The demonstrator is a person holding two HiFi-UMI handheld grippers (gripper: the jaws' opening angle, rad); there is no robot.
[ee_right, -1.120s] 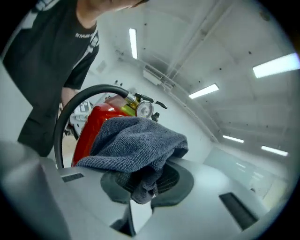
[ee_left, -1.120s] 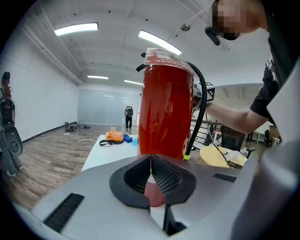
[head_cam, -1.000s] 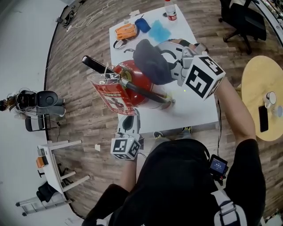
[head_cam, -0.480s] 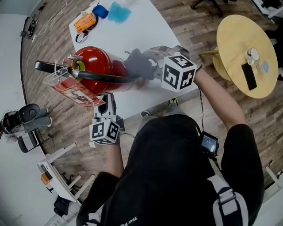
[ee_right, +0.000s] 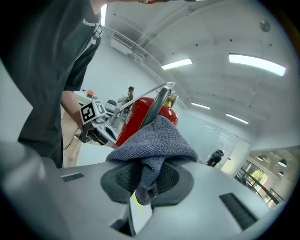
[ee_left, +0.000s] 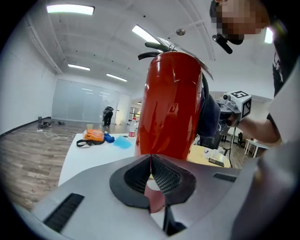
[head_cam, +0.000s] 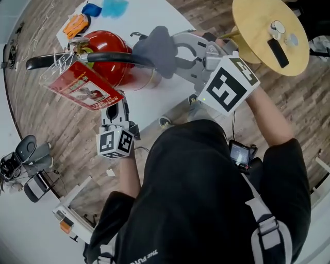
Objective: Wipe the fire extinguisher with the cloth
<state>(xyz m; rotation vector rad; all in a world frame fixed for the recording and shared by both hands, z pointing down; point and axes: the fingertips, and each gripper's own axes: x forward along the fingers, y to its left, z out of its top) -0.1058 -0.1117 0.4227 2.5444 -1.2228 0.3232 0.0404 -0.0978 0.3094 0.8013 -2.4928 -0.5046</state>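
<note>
The red fire extinguisher (head_cam: 105, 46) stands on the white table (head_cam: 149, 105). Its black hose (head_cam: 67, 59) and a red tag (head_cam: 80, 85) stick out to the left. My right gripper (head_cam: 169, 54) is shut on a grey cloth (head_cam: 156, 47), which is pressed against the extinguisher's right side over the hose. In the right gripper view the cloth (ee_right: 152, 136) bunches out of the jaws with the extinguisher (ee_right: 136, 115) just beyond. My left gripper (head_cam: 113, 105) is at the cylinder's near side under the tag. Its pads are together and the extinguisher (ee_left: 171, 108) rises right in front of it.
An orange item (head_cam: 77, 25) and blue cloths (head_cam: 105, 7) lie at the table's far end. A round yellow table (head_cam: 258, 26) with a phone (head_cam: 273, 51) stands to the right. The wooden floor surrounds the table, with equipment at lower left (head_cam: 26, 165).
The head view has swung round. The cloth has slid from the top of the extinguisher to its right side. My left gripper stays by the cylinder's near side.
</note>
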